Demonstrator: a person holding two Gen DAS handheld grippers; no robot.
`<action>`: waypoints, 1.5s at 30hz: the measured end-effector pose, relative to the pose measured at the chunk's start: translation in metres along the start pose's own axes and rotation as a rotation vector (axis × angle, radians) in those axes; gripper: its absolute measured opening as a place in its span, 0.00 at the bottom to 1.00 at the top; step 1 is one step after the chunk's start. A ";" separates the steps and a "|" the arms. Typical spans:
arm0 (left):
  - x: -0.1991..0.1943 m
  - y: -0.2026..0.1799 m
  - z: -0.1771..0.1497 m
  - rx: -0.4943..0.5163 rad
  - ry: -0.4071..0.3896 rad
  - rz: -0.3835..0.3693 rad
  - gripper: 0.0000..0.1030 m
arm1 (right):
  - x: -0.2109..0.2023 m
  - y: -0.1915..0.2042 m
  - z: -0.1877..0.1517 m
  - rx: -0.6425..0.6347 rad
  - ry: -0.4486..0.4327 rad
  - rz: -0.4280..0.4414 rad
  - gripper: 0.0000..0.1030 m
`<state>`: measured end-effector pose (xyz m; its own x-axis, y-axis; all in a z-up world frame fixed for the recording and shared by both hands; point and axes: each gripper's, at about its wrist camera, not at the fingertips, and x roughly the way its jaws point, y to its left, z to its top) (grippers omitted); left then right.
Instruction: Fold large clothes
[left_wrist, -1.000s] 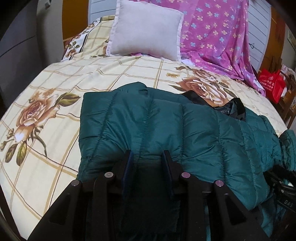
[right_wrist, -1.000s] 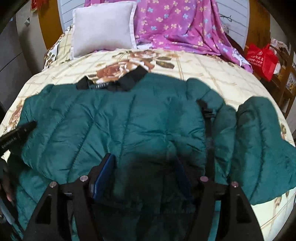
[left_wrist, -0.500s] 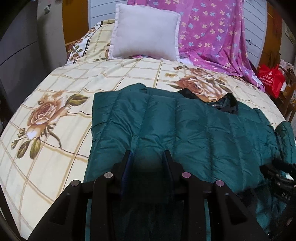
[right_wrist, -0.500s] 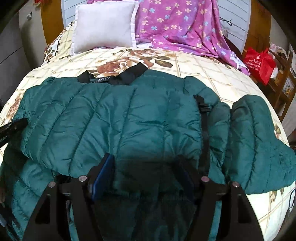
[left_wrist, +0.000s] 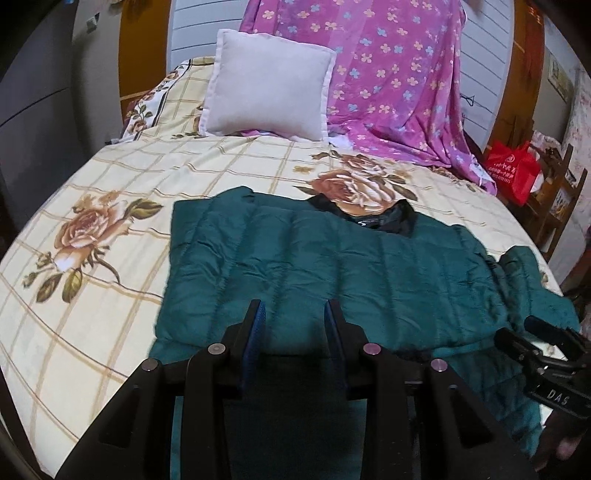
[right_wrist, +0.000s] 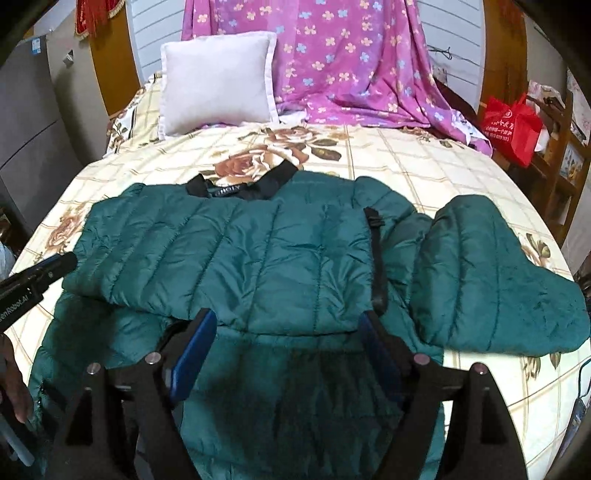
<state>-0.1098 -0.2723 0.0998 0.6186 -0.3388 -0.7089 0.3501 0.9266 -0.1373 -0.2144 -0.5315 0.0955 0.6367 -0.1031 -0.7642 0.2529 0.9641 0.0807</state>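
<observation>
Bedroom scene. Bed (left_wrist: 110, 295) carries a cream sheet with a tan grid and large brown rose prints. At the head: a pale grey pillow (left_wrist: 266, 101) standing against a white slatted headboard (right_wrist: 159, 40), with a purple floral cloth (left_wrist: 391, 85) draped down beside it onto the mattress. Orange-brown wooden panels flank the headboard. Grey cabinet (right_wrist: 26, 122) on the left side of the room. On the right, a red bag (right_wrist: 511, 125) sits by a wooden rack (left_wrist: 557, 206).

Teal quilted puffer jacket (right_wrist: 236, 258) lies across the middle of the bed, collar toward the pillow. Black collar (right_wrist: 240, 184) with a small label showing, lying over a rose print. The near layer is folded over, so its edge runs across the body just ahead of both tools, with more teal fabric under it toward the camera. One sleeve (right_wrist: 491, 273) is splayed out to the right, apart from the body by a narrow strip of sheet at its near end. A black strap with buckle (right_wrist: 376, 258) runs down the jacket's right side. Fabric is puffy, lightly wrinkled, not flat.

Left gripper (left_wrist: 295, 314): fingers parted, blue pads visible, nothing between them, over the jacket's near left part. Right gripper (right_wrist: 284, 325): spread wider, also holding nothing, over the fold edge. Each tool shows at the edge of the other's view.
</observation>
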 end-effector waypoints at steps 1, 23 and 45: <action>-0.001 -0.002 -0.001 -0.006 0.000 -0.004 0.15 | -0.002 -0.002 0.000 -0.007 -0.003 -0.003 0.81; 0.013 -0.087 -0.003 0.023 -0.002 -0.009 0.15 | 0.014 -0.036 -0.010 -0.032 0.028 0.004 0.82; 0.032 -0.080 -0.007 -0.001 0.036 0.060 0.15 | 0.012 -0.124 -0.004 0.147 0.026 -0.106 0.82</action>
<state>-0.1224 -0.3560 0.0829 0.6125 -0.2764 -0.7406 0.3127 0.9452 -0.0940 -0.2409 -0.6512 0.0742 0.5823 -0.1935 -0.7896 0.4226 0.9018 0.0906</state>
